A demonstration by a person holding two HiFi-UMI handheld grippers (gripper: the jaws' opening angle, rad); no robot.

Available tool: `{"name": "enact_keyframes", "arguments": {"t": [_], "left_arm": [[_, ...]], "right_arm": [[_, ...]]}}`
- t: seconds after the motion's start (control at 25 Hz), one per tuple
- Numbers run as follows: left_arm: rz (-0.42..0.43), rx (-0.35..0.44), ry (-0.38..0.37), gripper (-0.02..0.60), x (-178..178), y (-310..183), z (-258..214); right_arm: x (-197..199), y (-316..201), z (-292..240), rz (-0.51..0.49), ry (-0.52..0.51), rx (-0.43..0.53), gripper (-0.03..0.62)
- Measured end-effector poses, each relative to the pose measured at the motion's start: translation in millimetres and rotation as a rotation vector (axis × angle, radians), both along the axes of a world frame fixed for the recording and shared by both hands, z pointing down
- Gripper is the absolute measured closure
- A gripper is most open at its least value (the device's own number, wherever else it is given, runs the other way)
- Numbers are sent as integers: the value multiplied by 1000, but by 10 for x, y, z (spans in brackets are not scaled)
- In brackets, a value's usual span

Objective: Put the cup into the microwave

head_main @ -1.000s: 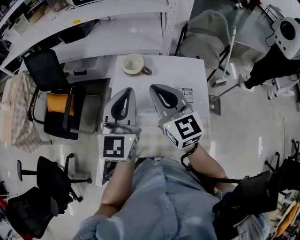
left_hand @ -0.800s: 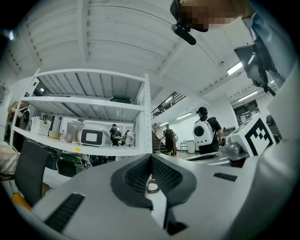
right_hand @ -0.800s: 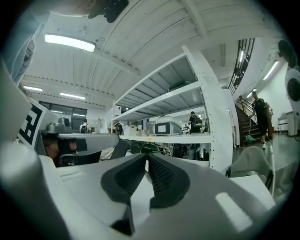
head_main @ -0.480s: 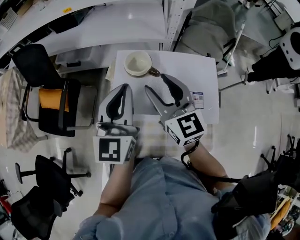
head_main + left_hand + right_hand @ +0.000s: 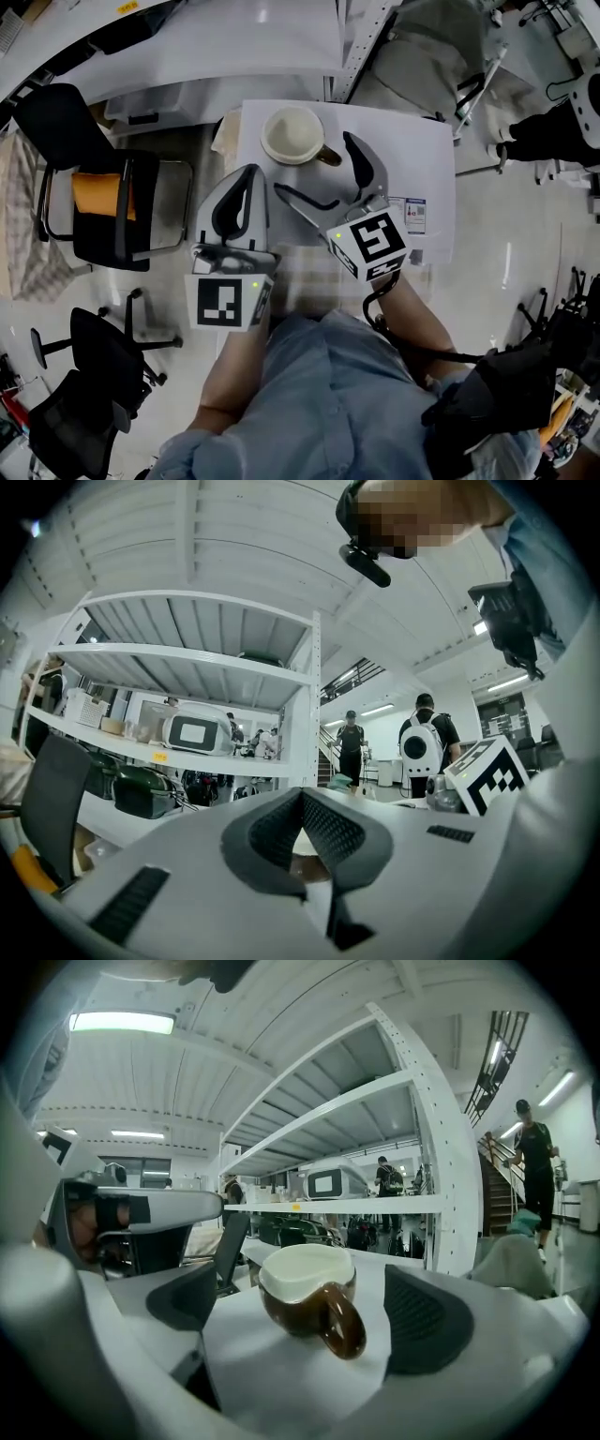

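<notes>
A cream cup [image 5: 293, 135] with a brown outside and a brown handle [image 5: 328, 157] stands upright at the far left of a small white table [image 5: 412, 150]. My right gripper [image 5: 314, 165] is just short of it and its jaws are opening. In the right gripper view the cup [image 5: 305, 1297] stands ahead between the two dark pads [image 5: 427, 1321], handle towards the camera, and neither pad touches it. My left gripper [image 5: 247, 173] hangs left of the right one, shut on nothing [image 5: 305, 832]. A white microwave [image 5: 195, 733] sits on a shelf beyond.
A white shelf rack [image 5: 234, 37] runs behind the table. Black office chairs [image 5: 94, 187] stand at the left, and one of them carries an orange cushion. A grey covered chair [image 5: 412, 66] is at the back right. A printed card [image 5: 415, 214] lies on the table. People stand far off.
Both grippers have moved forward towards the cup. The right gripper's jaws have gone from shut to wide apart. The left gripper has stayed shut.
</notes>
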State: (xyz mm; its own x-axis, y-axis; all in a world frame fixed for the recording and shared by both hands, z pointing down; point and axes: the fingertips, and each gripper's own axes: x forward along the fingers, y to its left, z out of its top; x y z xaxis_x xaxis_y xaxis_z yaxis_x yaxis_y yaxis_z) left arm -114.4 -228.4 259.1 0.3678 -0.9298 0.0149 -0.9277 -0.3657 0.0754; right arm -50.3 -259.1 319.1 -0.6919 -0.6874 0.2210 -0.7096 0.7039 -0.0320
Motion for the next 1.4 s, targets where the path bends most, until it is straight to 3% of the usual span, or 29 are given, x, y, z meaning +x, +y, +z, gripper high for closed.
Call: {"name": "enact_keyframes", "arguments": {"t": [0.2,0.68,0.88,1.4], "left_arm": [[0,-13,29,577,-89,-132,53],[-19,-10,111,577,-324,-285,80],[-11,-44,98,577,-328,-296,182],[-5,-47,106,577,-315,-314,204]], "right_arm": [[-101,-236,39,-17,56,-14,38],[-343,-482,193,-69,153,-104,36],[-336,-506,258,-81,209,-120,37],[-366,-458,248,-98,214,-119,105]]}}
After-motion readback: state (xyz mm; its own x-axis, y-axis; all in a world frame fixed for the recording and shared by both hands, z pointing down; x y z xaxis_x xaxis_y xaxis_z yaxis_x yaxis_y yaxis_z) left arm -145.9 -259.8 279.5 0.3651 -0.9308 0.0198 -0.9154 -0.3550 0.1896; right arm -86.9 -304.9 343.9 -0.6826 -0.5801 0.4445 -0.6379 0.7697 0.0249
